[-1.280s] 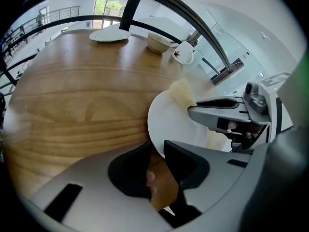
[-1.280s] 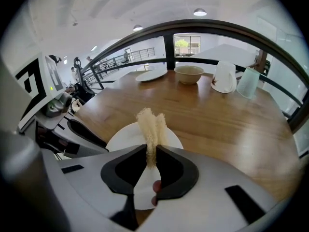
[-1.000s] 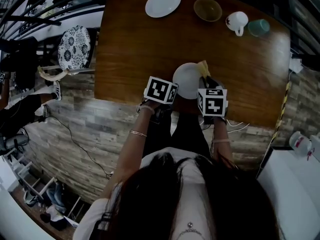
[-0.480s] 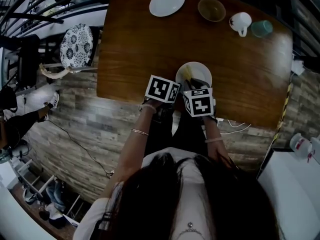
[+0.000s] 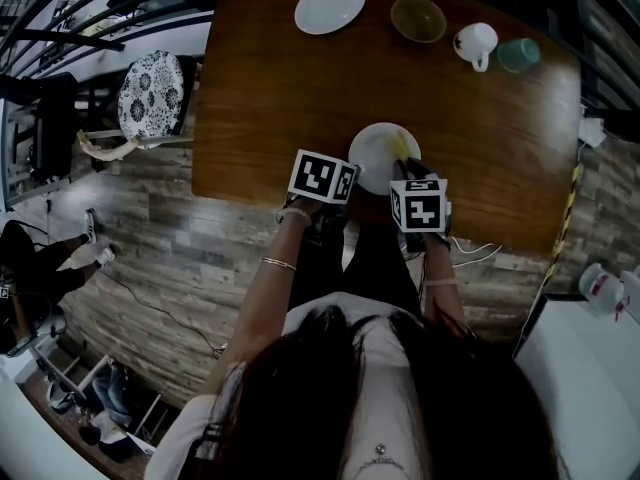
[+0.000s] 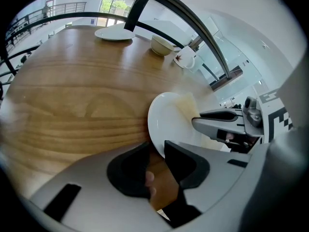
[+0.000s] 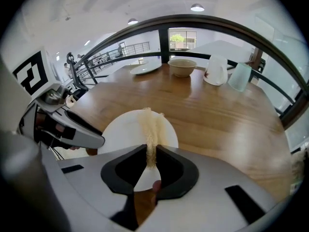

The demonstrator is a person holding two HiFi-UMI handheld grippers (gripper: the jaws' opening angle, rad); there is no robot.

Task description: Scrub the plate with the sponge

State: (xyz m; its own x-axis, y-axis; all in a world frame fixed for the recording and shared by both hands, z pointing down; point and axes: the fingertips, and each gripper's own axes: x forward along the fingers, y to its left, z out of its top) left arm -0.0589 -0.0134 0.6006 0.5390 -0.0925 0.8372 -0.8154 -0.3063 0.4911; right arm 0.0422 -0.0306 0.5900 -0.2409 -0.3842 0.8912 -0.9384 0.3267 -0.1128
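A white plate (image 5: 378,156) lies near the front edge of the wooden table (image 5: 270,98). My left gripper (image 5: 350,175) is shut on the plate's left rim (image 6: 155,138), which runs between its jaws. My right gripper (image 5: 407,166) is shut on a thin yellow sponge (image 7: 150,129). The sponge stands on edge on the plate (image 7: 120,129), right of its middle in the head view. In the left gripper view the sponge (image 6: 186,105) shows pale on the plate's far side, in front of the right gripper's fingers (image 6: 219,115).
At the table's far side stand a second white plate (image 5: 329,5), a brown bowl (image 5: 418,18), a white mug (image 5: 474,43) and a teal cup (image 5: 518,54). A patterned stool (image 5: 150,93) stands left of the table.
The right gripper swept the sponge leftward across the plate, then back to the right. The left gripper and the plate stayed where they were.
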